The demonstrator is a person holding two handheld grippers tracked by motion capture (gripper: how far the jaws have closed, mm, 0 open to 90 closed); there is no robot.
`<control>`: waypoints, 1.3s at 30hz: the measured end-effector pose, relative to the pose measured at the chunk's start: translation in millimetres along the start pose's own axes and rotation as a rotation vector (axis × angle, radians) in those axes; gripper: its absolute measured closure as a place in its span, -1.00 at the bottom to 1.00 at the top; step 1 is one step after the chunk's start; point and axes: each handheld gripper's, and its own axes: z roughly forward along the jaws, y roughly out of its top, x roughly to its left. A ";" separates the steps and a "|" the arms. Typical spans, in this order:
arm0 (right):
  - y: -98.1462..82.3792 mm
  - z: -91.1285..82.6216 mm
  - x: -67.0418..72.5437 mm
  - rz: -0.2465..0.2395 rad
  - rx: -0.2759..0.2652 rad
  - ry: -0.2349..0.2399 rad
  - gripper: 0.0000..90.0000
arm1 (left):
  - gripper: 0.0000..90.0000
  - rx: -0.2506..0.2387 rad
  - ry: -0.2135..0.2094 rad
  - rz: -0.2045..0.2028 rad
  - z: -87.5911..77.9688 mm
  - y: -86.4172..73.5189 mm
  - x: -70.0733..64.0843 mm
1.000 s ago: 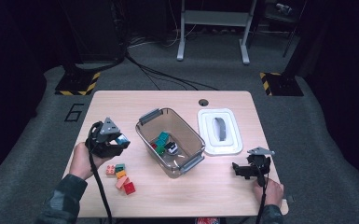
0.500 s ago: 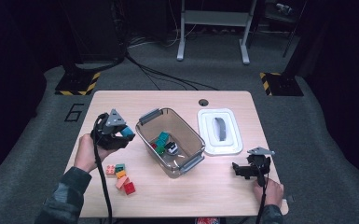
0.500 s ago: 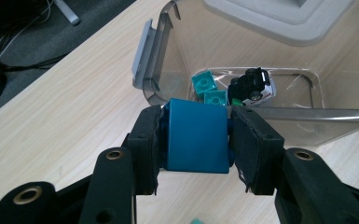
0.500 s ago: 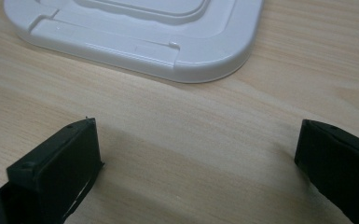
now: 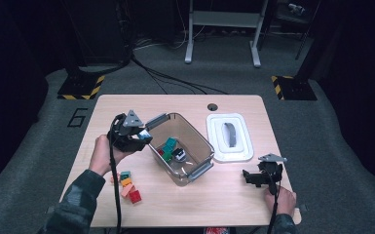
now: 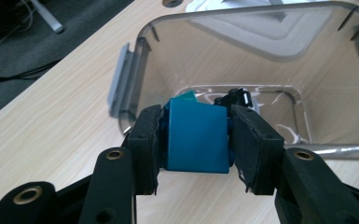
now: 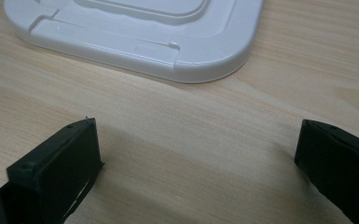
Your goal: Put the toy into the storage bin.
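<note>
Blue block (image 6: 196,136) sits clamped between my left gripper (image 6: 196,154)'s two black pads, gripped on both sides, and from the left gripper view it hangs right at the near rim of the clear plastic bin (image 6: 142,60). From the high view I see my left gripper (image 5: 135,138) held just beside the bin (image 5: 200,141)'s left wall, above the table (image 5: 234,195). Inside the bin lie a teal block (image 5: 170,143), a red piece beside it and a small black-and-white part (image 5: 178,153), all on the bin's floor. A loose cluster of coloured blocks (image 5: 128,185) lies on the table on the near-left side of the bin, close to my left forearm. The white lid (image 5: 230,137) rests flat just to the right of the bin. My right gripper (image 5: 259,177) is well apart from the bin, off its near-right corner, low over the table; in the right gripper view its jaws stand wide with nothing but bare wood between them, the lid (image 7: 140,32)'s edge just ahead.
</note>
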 end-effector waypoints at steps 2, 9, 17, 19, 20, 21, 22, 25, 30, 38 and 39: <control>-0.1 -0.1 -0.4 -0.006 0.001 0.001 -1.00 | 0.23 0.007 -0.015 0.004 5.2 3.1 -3.0; -0.1 -0.1 -0.5 -0.006 0.001 0.000 -1.00 | 0.23 0.016 -0.075 0.009 30.1 8.9 -17.5; -0.1 -0.1 -0.4 -0.006 0.001 0.000 -1.00 | 0.23 0.069 -0.152 0.002 56.1 6.8 -31.0; -0.2 -0.2 -0.6 -0.008 0.001 0.002 -1.00 | 0.23 0.084 -0.160 0.000 59.4 6.0 -32.8; -0.1 0.0 -0.3 -0.004 0.000 0.000 -1.00 | 0.23 0.095 -0.167 -0.005 61.4 5.0 -33.8; -0.1 -0.1 -0.3 -0.004 0.000 0.002 -1.00 | 0.23 0.102 -0.169 -0.005 62.1 4.6 -33.7; 0.0 -0.1 -0.2 -0.003 0.001 0.001 -1.00 | 0.23 0.112 -0.173 -0.009 62.9 3.9 -33.7; 0.0 0.0 0.1 0.001 0.000 0.000 -1.00 | 0.23 0.132 -0.181 -0.020 65.2 1.4 -33.0; 0.0 0.1 0.1 0.001 -0.001 0.000 -1.00 | 0.23 0.155 -0.189 -0.032 66.7 -0.8 -31.1; 0.0 0.0 0.1 0.001 0.000 0.003 -1.00 | 0.21 0.161 -0.188 -0.039 65.4 -1.6 -30.6; 0.0 0.0 0.0 -0.001 0.000 0.001 -1.00 | 0.20 0.162 -0.189 -0.042 65.2 -1.5 -30.7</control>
